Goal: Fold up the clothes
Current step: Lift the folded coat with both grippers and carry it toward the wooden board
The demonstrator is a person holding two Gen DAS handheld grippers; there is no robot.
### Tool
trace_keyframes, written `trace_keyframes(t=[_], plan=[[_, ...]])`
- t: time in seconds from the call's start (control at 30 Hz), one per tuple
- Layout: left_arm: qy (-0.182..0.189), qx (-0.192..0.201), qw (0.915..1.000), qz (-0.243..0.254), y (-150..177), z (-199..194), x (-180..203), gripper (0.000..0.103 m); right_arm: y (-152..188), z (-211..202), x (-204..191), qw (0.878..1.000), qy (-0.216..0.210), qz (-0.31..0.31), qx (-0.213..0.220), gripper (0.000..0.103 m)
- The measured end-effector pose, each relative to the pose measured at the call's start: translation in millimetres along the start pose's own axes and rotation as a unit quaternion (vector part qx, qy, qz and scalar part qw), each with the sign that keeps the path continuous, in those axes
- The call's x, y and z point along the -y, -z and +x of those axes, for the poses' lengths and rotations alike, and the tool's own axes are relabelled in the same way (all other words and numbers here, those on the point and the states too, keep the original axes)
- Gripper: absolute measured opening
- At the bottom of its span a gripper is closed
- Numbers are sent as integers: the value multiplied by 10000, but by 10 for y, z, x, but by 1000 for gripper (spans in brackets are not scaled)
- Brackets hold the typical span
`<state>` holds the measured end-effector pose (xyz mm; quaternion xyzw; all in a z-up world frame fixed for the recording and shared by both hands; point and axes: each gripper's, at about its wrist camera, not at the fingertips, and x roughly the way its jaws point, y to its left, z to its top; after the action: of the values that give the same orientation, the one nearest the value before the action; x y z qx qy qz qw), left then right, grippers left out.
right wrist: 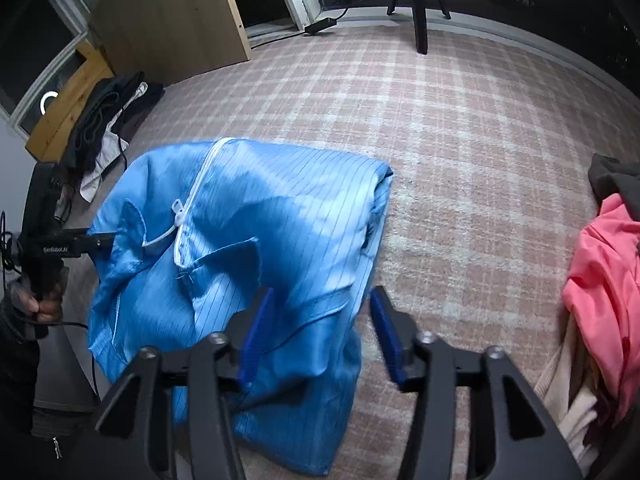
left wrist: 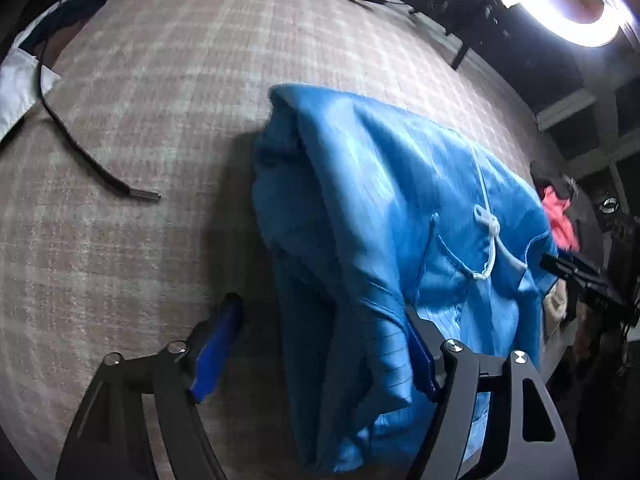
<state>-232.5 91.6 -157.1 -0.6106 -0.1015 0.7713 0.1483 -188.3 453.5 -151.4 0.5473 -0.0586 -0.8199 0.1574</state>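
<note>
A light blue striped garment (left wrist: 380, 208) with a white zipper (right wrist: 194, 196) lies folded on the pink plaid carpet (left wrist: 160, 80). My left gripper (left wrist: 320, 340) is open over the garment's near left edge. Its left pad hangs over bare carpet and its right pad sits at the fabric, so a fold lies between the jaws without being pinched. My right gripper (right wrist: 320, 320) is open too, straddling the blue garment's (right wrist: 260, 220) near right corner. Each view shows the other gripper at the garment's far side: the right gripper (left wrist: 568, 268) and the left gripper (right wrist: 92, 242), held by a hand (right wrist: 40, 304).
A pink garment (right wrist: 604, 280) tops a clothes pile at the right. Dark and white clothes (right wrist: 108, 120) lie by a wooden board (right wrist: 168, 20) at the back left. A black cable (left wrist: 80, 152) runs across the carpet. A tripod leg (right wrist: 420, 20) stands at the back.
</note>
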Motion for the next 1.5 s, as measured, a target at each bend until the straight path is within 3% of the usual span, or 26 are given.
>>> trace_keyframes(t=[0.17,0.27,0.37,0.43,0.47,0.5,0.6,0.7,0.8,0.87,1.03,1.2,1.5], plan=[[-323,14,9988,354,46,56,232,70,62,224,64,9992,-285,73,-258,58],[-521,53,9965,649,86,93,387,65,149,265,45,9988,-472,87,-10,78],[-599,148,9944,861,125,103,488,52,229,306,-61,9986,-460,-202,171,79],[-368,168,9958,826,127,97,494,34,260,327,-152,9971,-585,-434,203,57],[-200,159,9970,733,121,96,477,31,267,346,-153,9967,-693,-397,176,24],[-14,153,9982,582,112,96,446,23,274,367,-146,9959,-826,-328,137,13],[396,251,9986,237,84,35,359,12,269,378,-115,9919,-1267,-34,80,9],[933,591,9938,-137,62,-200,266,9,197,93,-181,9857,-1642,60,379,7],[1077,926,9899,-4,58,-551,285,9,122,-215,-256,9771,-2004,130,705,7],[1086,1089,9880,150,43,-777,274,9,53,-388,-377,9756,-2017,46,863,7],[1116,1654,9788,450,-11,-1480,62,9,-322,-832,-964,9695,-2002,-463,1339,7],[980,2158,9695,622,-240,-2158,-574,9,-776,-1009,-1842,9610,-1923,-1056,1685,7],[148,2515,9647,761,-861,-3142,-2088,10,-1804,-437,-3750,9485,-1850,-1412,2151,7]])
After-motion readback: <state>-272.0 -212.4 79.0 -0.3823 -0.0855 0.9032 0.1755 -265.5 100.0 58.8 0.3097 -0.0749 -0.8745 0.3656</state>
